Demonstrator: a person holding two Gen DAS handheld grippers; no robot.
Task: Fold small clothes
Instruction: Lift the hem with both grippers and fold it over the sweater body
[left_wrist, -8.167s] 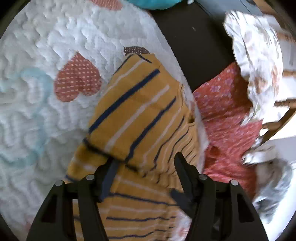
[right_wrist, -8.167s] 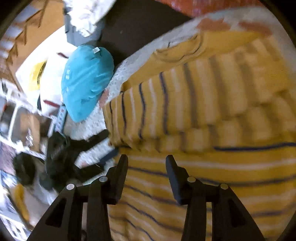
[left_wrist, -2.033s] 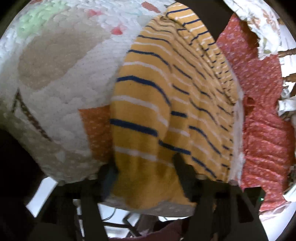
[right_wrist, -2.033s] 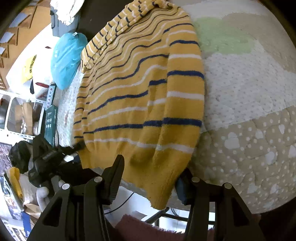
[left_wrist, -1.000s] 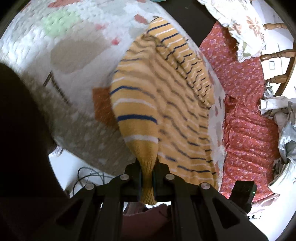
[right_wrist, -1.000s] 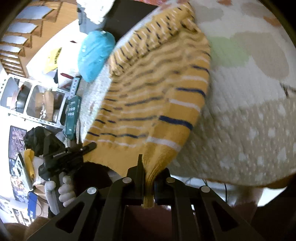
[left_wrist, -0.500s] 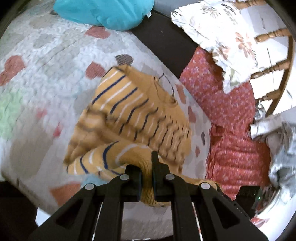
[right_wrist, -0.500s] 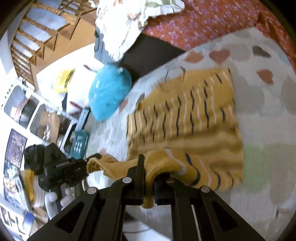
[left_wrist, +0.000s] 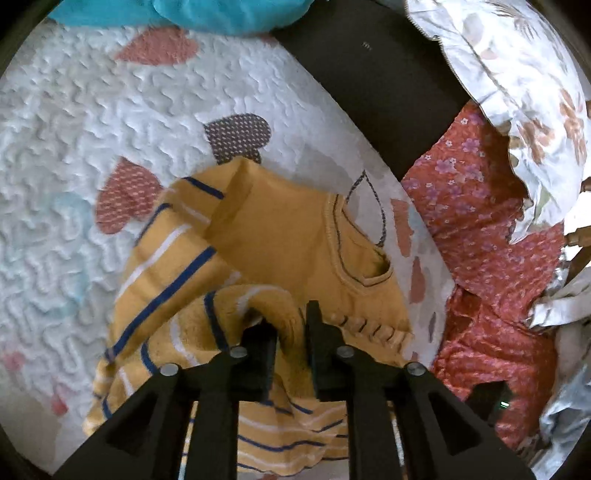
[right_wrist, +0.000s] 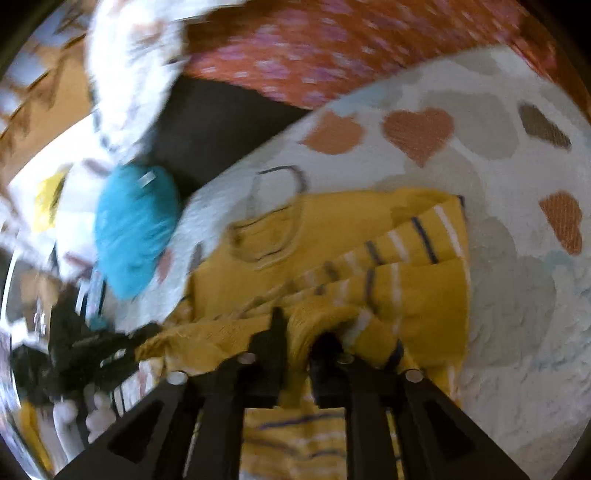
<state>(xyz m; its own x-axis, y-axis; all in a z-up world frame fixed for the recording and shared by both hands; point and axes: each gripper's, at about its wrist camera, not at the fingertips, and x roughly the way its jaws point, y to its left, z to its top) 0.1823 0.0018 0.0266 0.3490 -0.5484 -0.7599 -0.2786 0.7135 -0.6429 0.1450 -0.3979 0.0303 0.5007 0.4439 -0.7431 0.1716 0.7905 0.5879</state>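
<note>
Both grippers are carrying the hem of the sweater (left_wrist: 280, 236) up over its own body, toward the neckline, so that the bottom half is doubling onto the top half. The left gripper (left_wrist: 290, 328) is working with its jaws a little apart, having just been opening; a thick roll of yellow knit is sitting between them, and whether the pads are pressing it I cannot tell. The right gripper (right_wrist: 297, 332) is the same: jaws just opening, a bunched fold lying in the gap, grip unclear in the blur. My reading is that the hem is being let go here, since the fold line is already formed and the collar is lying just beyond the fingertips at 12 to 1 o'clock.

The sweater is lying on the quilt (left_wrist: 92, 122), roughly at its middle in the left view, collar at 1 o'clock, striped sleeve folded in at 9 to 10 o'clock.

Around it: a teal cushion (left_wrist: 177, 14) at 11 o'clock at the quilt's far edge, a red cloth (left_wrist: 491, 236) at 3 o'clock beside the quilt, and a floral cloth (left_wrist: 517, 74) at 1 to 2 o'clock above that. None is touching the sweater, so nothing is blocking the fold. The bunched roll at the fingertips may be landing lumpy and needing smoothing.
</note>
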